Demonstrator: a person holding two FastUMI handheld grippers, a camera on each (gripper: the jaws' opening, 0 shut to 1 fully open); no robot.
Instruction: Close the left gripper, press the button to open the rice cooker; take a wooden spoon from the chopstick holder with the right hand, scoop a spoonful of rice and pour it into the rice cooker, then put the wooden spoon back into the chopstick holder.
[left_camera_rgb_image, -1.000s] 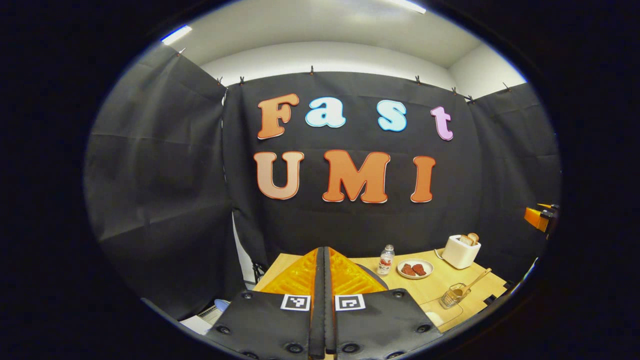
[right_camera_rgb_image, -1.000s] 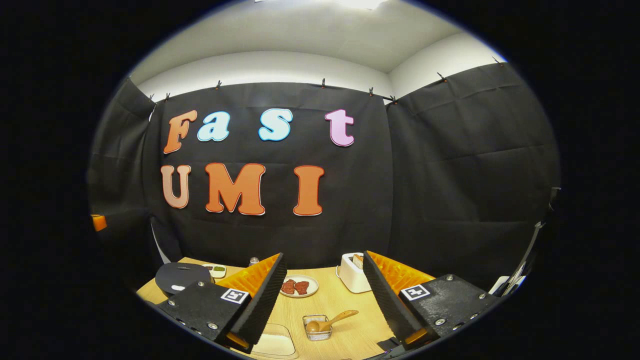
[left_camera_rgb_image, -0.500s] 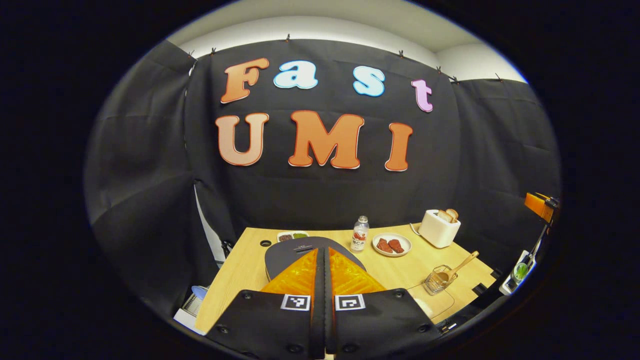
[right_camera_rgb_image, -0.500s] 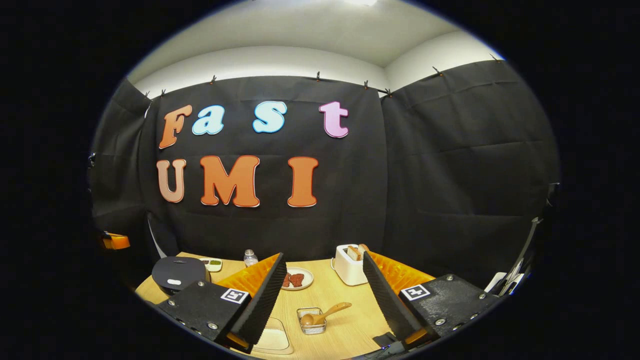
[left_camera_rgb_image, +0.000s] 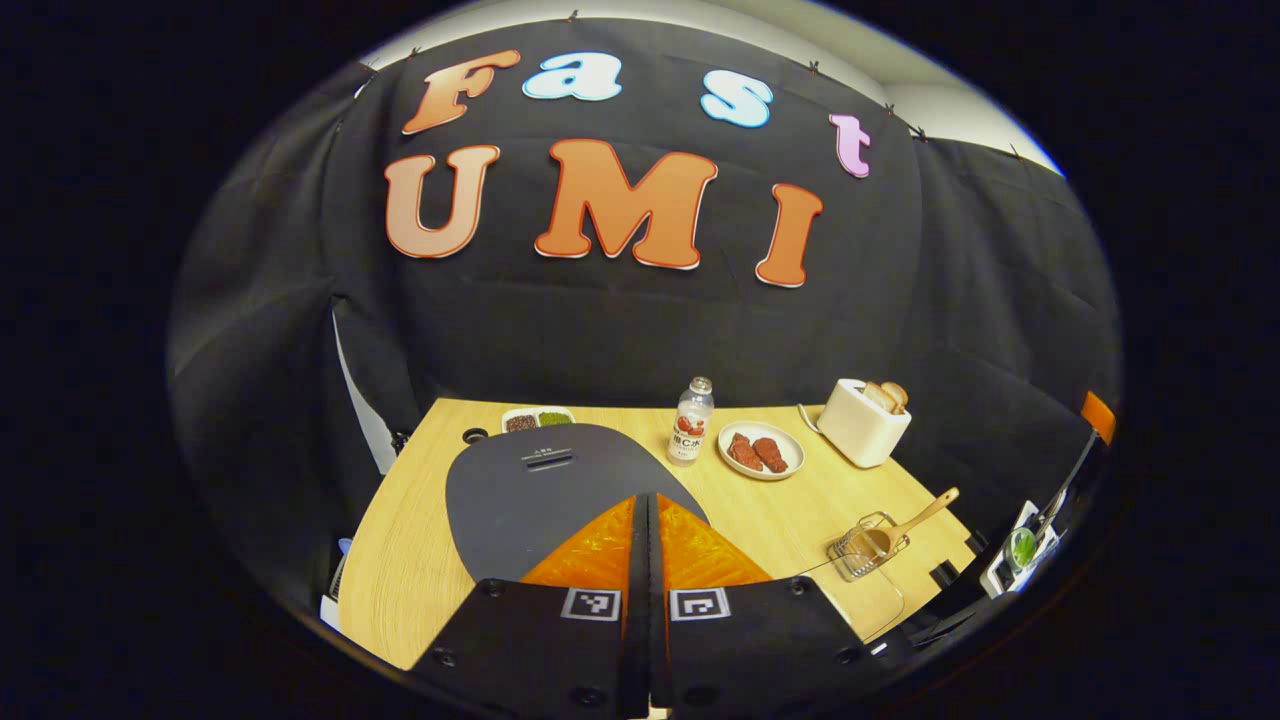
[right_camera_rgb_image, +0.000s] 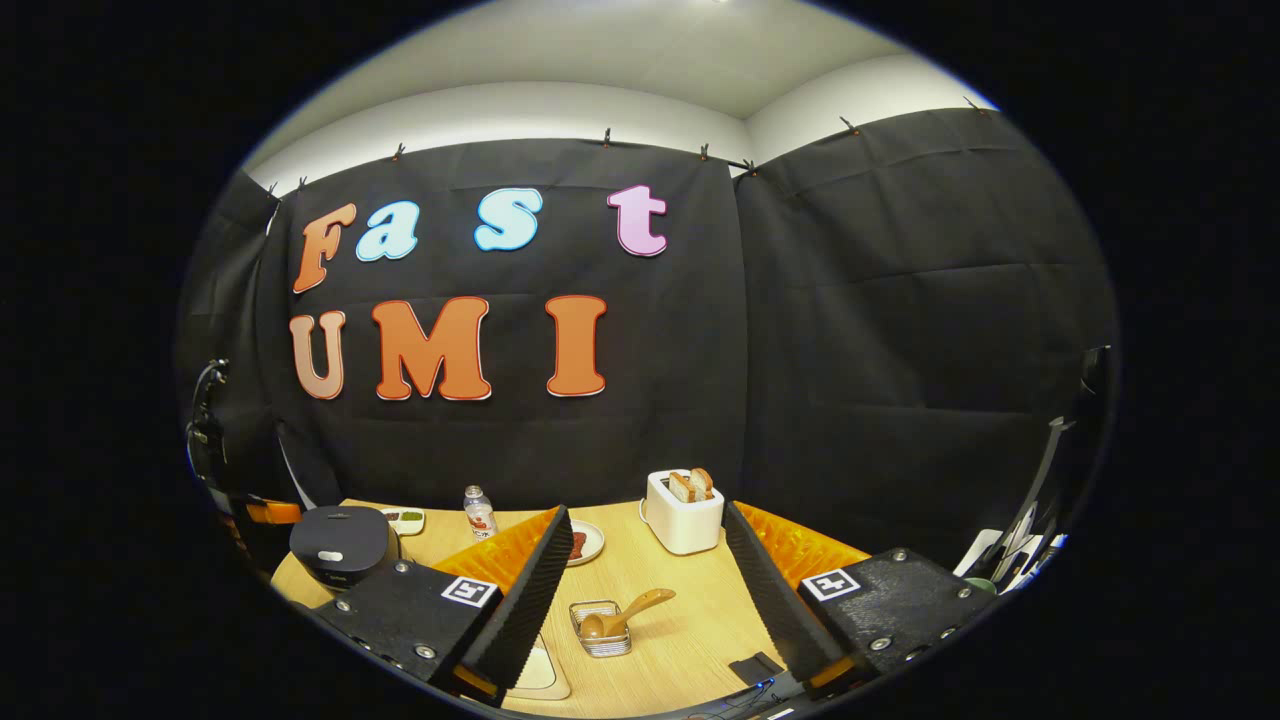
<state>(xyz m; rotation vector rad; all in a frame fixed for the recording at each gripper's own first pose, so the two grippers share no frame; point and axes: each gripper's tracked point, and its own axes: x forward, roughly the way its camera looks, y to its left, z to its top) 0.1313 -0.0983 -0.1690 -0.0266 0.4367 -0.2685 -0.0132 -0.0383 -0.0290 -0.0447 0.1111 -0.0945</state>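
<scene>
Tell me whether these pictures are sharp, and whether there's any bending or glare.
Left gripper view: sharp, the table edges bow from the fisheye, the rice cooker lid looks matte without glare. Right gripper view: sharp too, the ceiling is bright, the wooden spoon is crisp.

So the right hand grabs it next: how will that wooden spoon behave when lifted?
The wooden spoon looks stiff and probably light. It leans loosely in the small wire basket, so the basket may tip or slide if the bowl snags.

Bare bench (right_camera_rgb_image: 690, 620) right of the chopstick holder (right_camera_rgb_image: 600, 640); toaster (right_camera_rgb_image: 683, 510) well behind it, rice cooker (right_camera_rgb_image: 340, 545) far left.
</scene>
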